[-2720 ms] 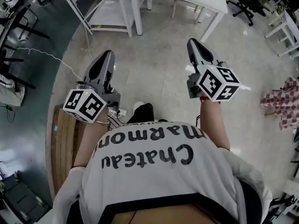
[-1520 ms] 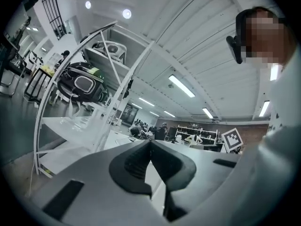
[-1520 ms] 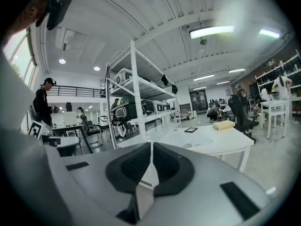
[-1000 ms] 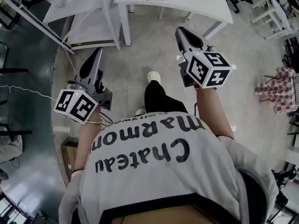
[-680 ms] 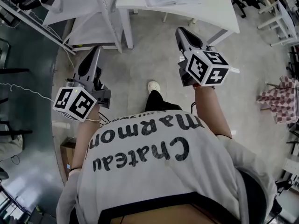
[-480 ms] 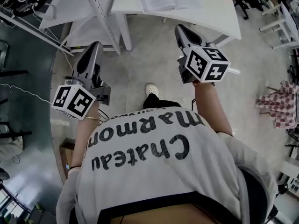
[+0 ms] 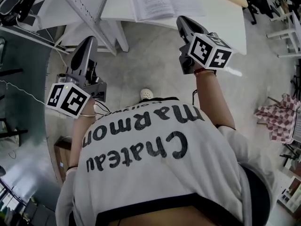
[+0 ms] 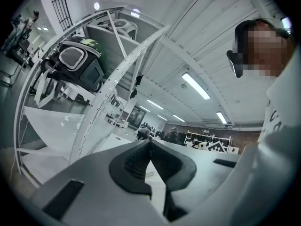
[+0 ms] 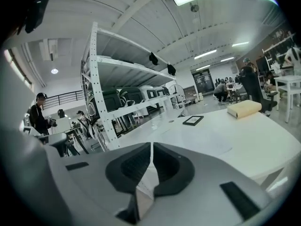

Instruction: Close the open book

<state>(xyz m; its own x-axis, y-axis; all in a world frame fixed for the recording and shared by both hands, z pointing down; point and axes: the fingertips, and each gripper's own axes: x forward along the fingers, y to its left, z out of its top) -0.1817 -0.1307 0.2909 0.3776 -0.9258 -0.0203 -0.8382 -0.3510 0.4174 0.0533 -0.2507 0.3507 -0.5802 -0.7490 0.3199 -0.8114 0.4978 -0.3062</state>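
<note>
The open book (image 7: pixel 164 1) lies flat on the white table (image 7: pixel 225 18) at the top of the head view, its pages up. My right gripper (image 7: pixel 181 21) is shut and empty, with its tip over the table's near edge, just right of the book. My left gripper (image 7: pixel 87 42) is also shut and empty, and hangs over the floor in front of the white rack, left of the table. In the right gripper view the shut jaws (image 9: pixel 151 146) point across the tabletop (image 9: pixel 263 140). In the left gripper view the shut jaws (image 8: pixel 150 143) face the rack.
A white metal rack (image 7: pixel 80 4) stands left of the table, with a dark bag (image 8: pixel 77 65) on a shelf. A tan block (image 9: pixel 243 108) and a small black frame (image 9: pixel 193 120) lie farther back on the table. A cardboard box (image 7: pixel 61 154) sits on the floor at left.
The person has walked toward the table, so the table and book have come nearer and fuller into view. Both grippers have moved forward with them and stayed shut.
</note>
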